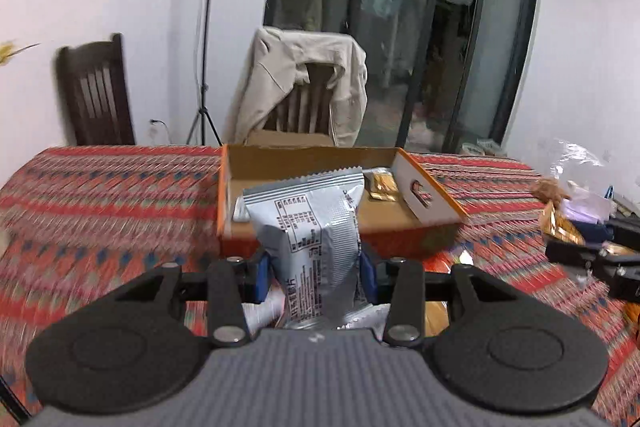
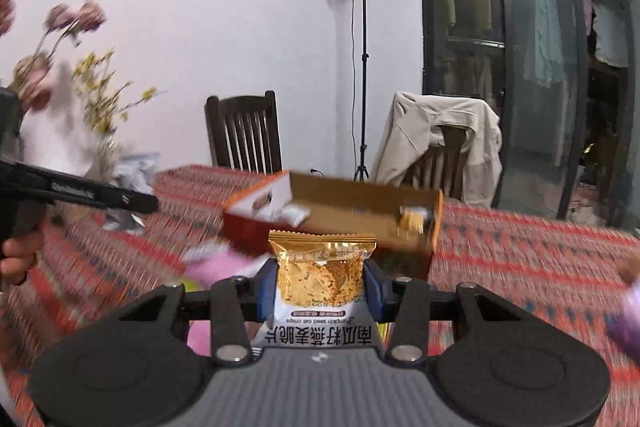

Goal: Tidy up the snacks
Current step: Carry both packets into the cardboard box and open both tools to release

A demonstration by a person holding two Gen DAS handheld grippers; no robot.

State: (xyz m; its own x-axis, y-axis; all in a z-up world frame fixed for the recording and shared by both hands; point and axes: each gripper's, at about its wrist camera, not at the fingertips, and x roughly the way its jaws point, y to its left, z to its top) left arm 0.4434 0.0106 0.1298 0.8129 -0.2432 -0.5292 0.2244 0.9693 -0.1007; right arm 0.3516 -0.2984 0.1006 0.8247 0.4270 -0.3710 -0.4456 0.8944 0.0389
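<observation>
In the left wrist view, the left gripper (image 1: 316, 277) is seen low in the centre of the frame, tilted slightly downward, its blue pads clamped on the sides of a silver snack packet (image 1: 310, 227) that is held upright. Rows of small black print and a table are carried on the packet's back, too fine to be read.

In the right wrist view, the right gripper (image 2: 320, 289) is likewise pointed a little downward and is closed on a gold snack packet (image 2: 322, 267). On its white lower part "pumpkin seed oat crisps" is printed above large Chinese characters, all seen upside down.

Beyond both grippers, in mid-frame, an open cardboard box (image 1: 432, 195) is set on the red patterned tablecloth (image 1: 112, 195), with a small gold packet (image 1: 383, 187) lying inside it. At the left edge of the right wrist view, a hand (image 2: 16, 259) is seen.
</observation>
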